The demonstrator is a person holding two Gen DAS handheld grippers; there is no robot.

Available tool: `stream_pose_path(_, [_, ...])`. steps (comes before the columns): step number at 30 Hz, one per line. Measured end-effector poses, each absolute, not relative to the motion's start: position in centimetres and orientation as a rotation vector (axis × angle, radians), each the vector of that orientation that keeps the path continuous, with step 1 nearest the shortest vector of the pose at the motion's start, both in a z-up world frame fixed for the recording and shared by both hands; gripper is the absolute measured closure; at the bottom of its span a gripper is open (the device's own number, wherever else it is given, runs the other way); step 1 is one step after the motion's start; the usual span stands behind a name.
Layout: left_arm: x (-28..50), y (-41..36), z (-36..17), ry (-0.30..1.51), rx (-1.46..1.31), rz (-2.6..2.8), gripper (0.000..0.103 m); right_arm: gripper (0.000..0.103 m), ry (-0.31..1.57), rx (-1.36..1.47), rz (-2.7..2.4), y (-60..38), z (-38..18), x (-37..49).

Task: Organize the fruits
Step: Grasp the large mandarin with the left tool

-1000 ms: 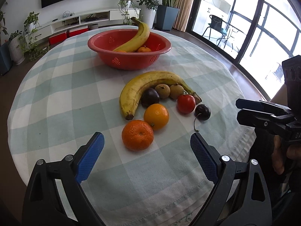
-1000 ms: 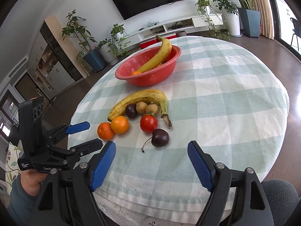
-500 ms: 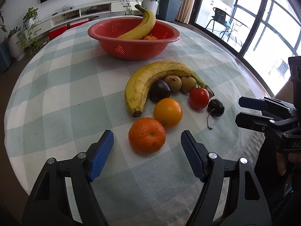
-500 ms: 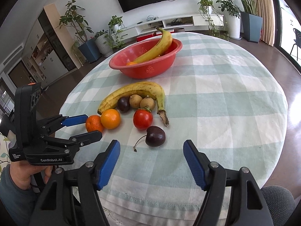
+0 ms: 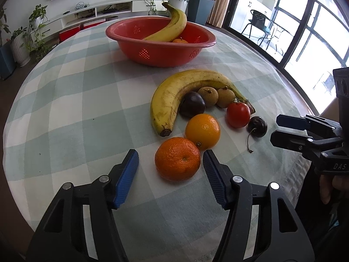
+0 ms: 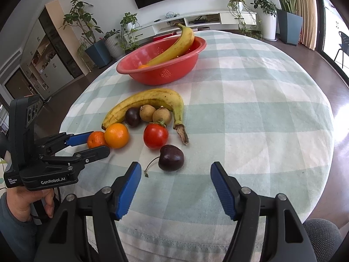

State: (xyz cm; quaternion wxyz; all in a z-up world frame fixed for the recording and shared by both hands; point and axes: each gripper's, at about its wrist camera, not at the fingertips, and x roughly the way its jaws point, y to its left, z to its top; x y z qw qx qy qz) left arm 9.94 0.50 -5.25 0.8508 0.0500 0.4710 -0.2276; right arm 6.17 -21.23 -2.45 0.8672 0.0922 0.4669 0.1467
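Note:
My left gripper (image 5: 170,156) straddles a tangerine (image 5: 177,159) on the checked cloth. Its jaws are closing, with gaps showing on both sides of the fruit. My right gripper (image 6: 175,168) points at a dark cherry (image 6: 171,157) just ahead of its fingertips. Its jaws are closing too and touch nothing. Behind these lie an orange (image 5: 202,131), a tomato (image 5: 238,114), a dark plum (image 5: 192,107), two longans (image 5: 208,96) and a banana (image 5: 172,93). The red bowl (image 5: 157,54) at the back holds a banana (image 5: 172,28) and a small orange fruit (image 5: 180,41).
The round table's cloth (image 6: 261,109) has bare room to the right of the fruit. The near table edge (image 6: 196,235) lies just under my right gripper. A person's hand (image 6: 24,203) holds the left gripper. Potted plants (image 6: 270,11) and a TV shelf stand beyond.
Both grippers came closer to the fruit and lower. Their jaws narrowed, the left far more. The tangerine now sits between the left fingers.

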Motion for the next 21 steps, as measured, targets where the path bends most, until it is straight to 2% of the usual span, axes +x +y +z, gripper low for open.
stream_pose_path(4, [9.8,0.5,-5.2,0.986,0.104,-0.485,0.056,0.036,0.982,0.186,0.311,-21.0,-2.6,6.4])
stream_pose_path(9, [9.8,0.5,-5.3,0.981,0.105,-0.496,0.062,0.037,0.992,0.179,0.316,-20.6,-2.8,6.3])
stream_pose_path(21, [9.4,0.7,-5.2,0.972,0.094,-0.501,0.065,0.039,0.996,0.164,0.312,-20.2,-2.8,6.2])
